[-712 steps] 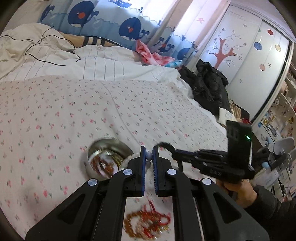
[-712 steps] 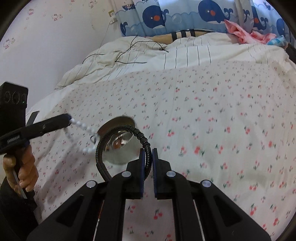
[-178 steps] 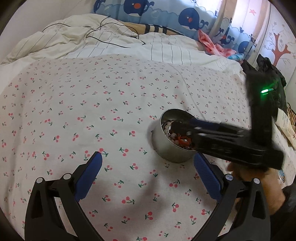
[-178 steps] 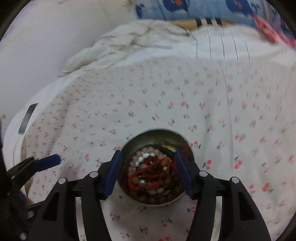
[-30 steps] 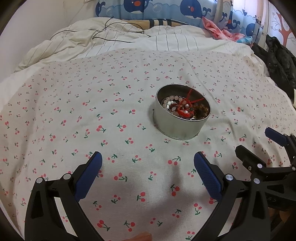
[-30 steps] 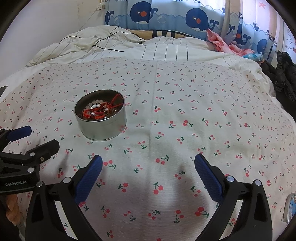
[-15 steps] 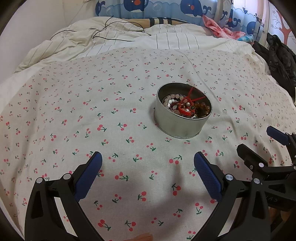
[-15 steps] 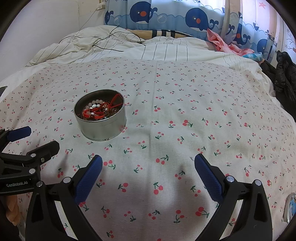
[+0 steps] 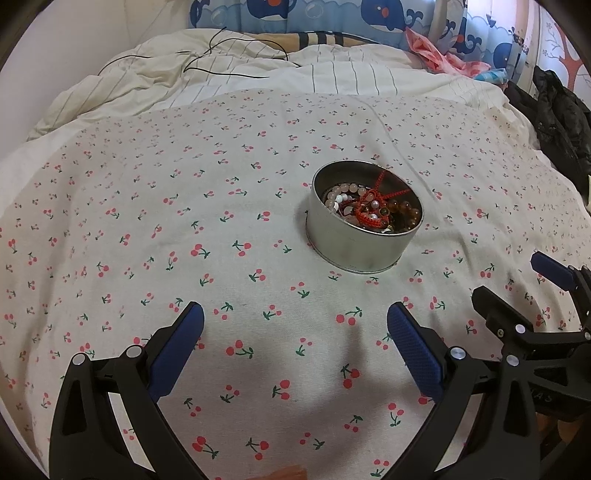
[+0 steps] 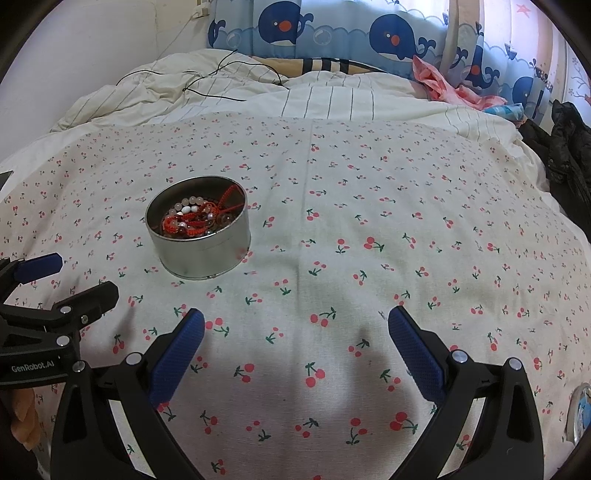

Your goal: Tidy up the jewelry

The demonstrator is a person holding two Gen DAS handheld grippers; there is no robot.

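- Cotton bed sheet (image 9: 184, 229) (image 10: 406, 206), white with a print of small red cherries, fills most of both frames and carries the task's things.
- Striped white duvet (image 9: 332, 77) (image 10: 332, 96) lies bunched along the upper part of each frame, beyond the sheet; a thin black cable (image 9: 221, 70) (image 10: 207, 85) trails over its left half.
- Whale-print curtain (image 9: 332, 14) (image 10: 332, 29), blue, runs along the top edge; a pink cloth (image 9: 436, 55) (image 10: 443, 85) is heaped below it at upper right.
- Dark jacket (image 9: 557, 114) (image 10: 569, 147) sits at the right edge of both frames.
- Left claw (image 9: 295, 321), at the bottom of the left wrist view, stands wide apart and holds nothing; its blue pads (image 9: 173, 354) hover over bare sheet. It also shows at the lower left edge of the right wrist view (image 10: 70, 280).
- Right claw (image 10: 295, 325), at the bottom of the right wrist view, is likewise spread wide and empty; it also shows at the lower right edge of the left wrist view (image 9: 517, 280).
- Round metal tin (image 9: 354, 247) (image 10: 207, 254) stands upright on the sheet, right of centre in the left wrist view and left of centre in the right wrist view, apart from both claws.
- Jewelry (image 9: 373, 210) (image 10: 199, 218) lies inside the tin: pale and brown bead strands under a tangle of red cord.
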